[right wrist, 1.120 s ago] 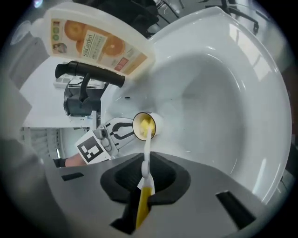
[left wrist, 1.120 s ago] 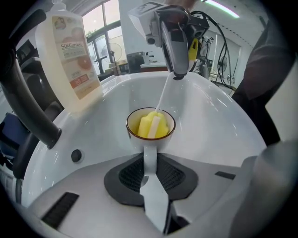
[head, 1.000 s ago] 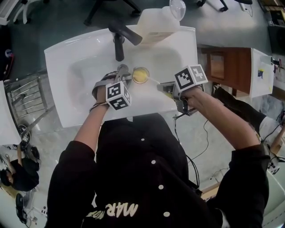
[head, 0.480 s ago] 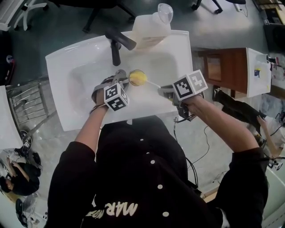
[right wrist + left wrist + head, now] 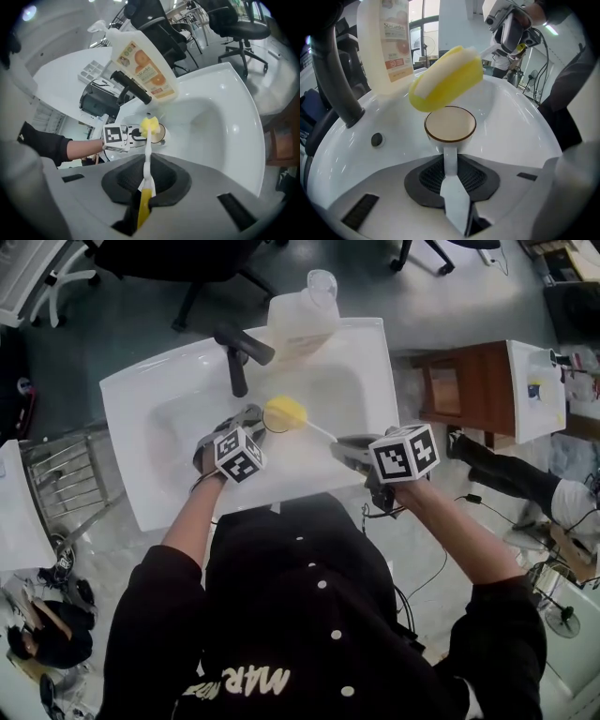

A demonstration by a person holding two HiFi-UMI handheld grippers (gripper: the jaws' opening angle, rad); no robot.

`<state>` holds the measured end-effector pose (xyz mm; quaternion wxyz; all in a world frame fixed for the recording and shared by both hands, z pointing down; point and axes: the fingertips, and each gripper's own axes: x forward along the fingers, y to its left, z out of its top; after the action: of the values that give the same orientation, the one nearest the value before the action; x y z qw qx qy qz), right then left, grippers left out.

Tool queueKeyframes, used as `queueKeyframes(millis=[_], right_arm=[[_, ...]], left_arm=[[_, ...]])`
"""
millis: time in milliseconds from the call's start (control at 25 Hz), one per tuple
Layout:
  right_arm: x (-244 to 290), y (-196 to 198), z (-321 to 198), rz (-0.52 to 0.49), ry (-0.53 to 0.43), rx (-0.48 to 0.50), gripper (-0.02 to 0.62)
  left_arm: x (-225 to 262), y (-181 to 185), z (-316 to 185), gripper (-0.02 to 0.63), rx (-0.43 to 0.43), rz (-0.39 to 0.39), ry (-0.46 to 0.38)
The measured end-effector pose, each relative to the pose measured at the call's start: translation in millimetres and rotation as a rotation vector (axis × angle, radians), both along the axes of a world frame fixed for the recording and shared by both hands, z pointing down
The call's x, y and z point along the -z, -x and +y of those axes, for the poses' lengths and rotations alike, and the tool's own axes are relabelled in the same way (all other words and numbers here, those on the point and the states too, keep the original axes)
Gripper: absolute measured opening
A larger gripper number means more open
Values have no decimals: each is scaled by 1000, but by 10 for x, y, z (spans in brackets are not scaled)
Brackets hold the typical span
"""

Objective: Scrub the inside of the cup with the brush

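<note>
- Head view: bright, even room light from overhead. The white sink point(image 5: 141, 399) is close to washed out, with only soft grey shading in its bowl.
- Left gripper view: windows at 12 o'clock backlight the scene, and glare streaks lie on the sink wall at 3 o'clock. The cup point(image 5: 450, 124) is sharp, the brush point(image 5: 446, 78) a little soft.
- Both gripper views: strong fisheye bending and black corners.
- Right gripper view: a lamp point(image 5: 29, 13) flares at 10 o'clock, and the foreground at 6 o'clock is blurred.
</note>
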<state>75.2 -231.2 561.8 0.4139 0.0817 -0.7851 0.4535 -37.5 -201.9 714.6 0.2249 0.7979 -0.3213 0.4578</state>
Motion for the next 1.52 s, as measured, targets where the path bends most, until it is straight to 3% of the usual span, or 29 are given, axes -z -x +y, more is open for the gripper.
queueKeyframes(millis=[320, 560, 760, 880, 1000, 1120, 1320, 1520], right_arm=[[253, -48, 120, -51, -191, 56, 44], [627, 27, 159, -137, -377, 96, 44], [1070, 117, 130, -295, -544, 80, 44], [1479, 252, 142, -464, -669, 95, 44], [1979, 402, 125, -632, -802, 76, 44], [2352, 478, 39, -715, -906, 37, 44], [2755, 513, -297, -734, -1035, -75, 44], [3016, 475, -582, -717, -1152, -174, 44]], left_arm=[[-36, 56, 55, 124, 50, 49, 41], [16, 70, 71, 179, 38, 48, 49], [179, 203, 152, 187, 65, 36, 16], [365, 346, 222, 178, 100, 29, -19], [613, 504, 242, 131, 137, 21, -96], [1060, 657, 186, 78, 197, 60, -238], [1960, 884, 124, 31, 292, 112, -451], [2840, 1060, 71, 26, 373, 180, -631]])
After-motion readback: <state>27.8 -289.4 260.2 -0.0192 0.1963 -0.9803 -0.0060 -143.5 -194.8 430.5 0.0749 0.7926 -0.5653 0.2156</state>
